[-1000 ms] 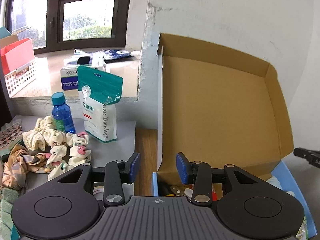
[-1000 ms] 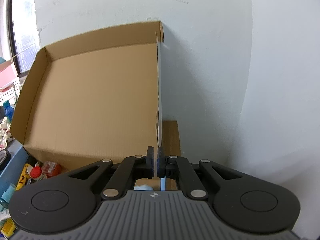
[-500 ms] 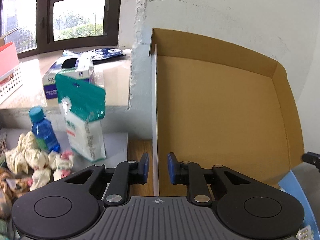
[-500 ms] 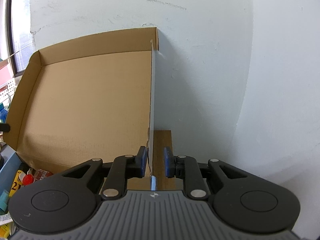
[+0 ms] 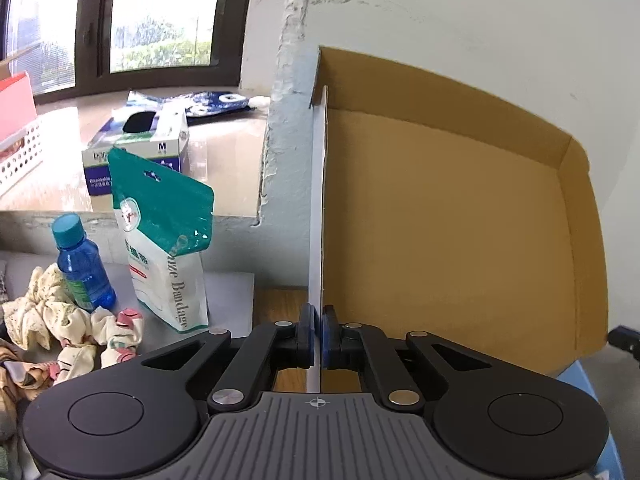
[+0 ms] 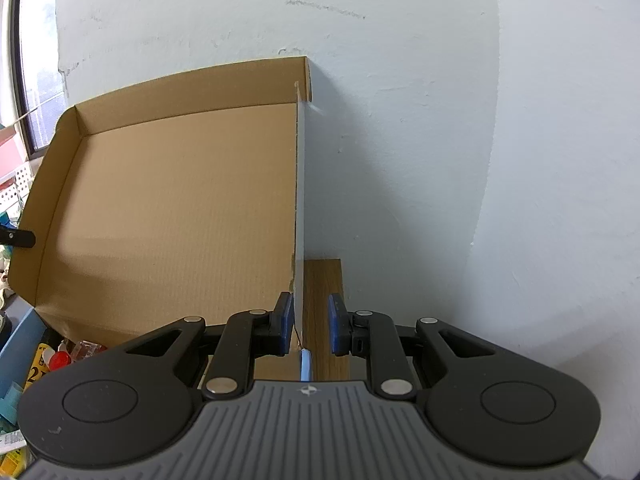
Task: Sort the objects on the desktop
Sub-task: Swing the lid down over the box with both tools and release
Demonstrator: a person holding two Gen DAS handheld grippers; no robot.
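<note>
The left tongs [image 5: 316, 334] are clamped on the left side flap of the raised brown corrugated cardboard box lid [image 5: 448, 232], their blue pads pressed against the thin white-faced edge that runs straight up from between them. The right tongs [image 6: 309, 330] stand parted around the lid's right side flap; the left pad sits just beside the flap and the right pad is apart from it, over a strip of brown wooden tabletop [image 6: 322, 300]. The lid [image 6: 180, 216] stands upright against the white plastered wall [image 6: 440, 120], with its inner face toward both cameras. Below its lower edge, in the light blue box base [image 6: 18, 340], lie small items including a red-capped container [image 6: 60, 360]. Left of the lid, on a grey mat, stand a teal and white gauze bandage pouch [image 5: 164, 240] and a small blue plastic bottle with a teal cap [image 5: 82, 264], next to crumpled cream patterned cloth [image 5: 48, 312]. A white and blue glove box [image 5: 136, 152] rests on the window ledge behind them.
</note>
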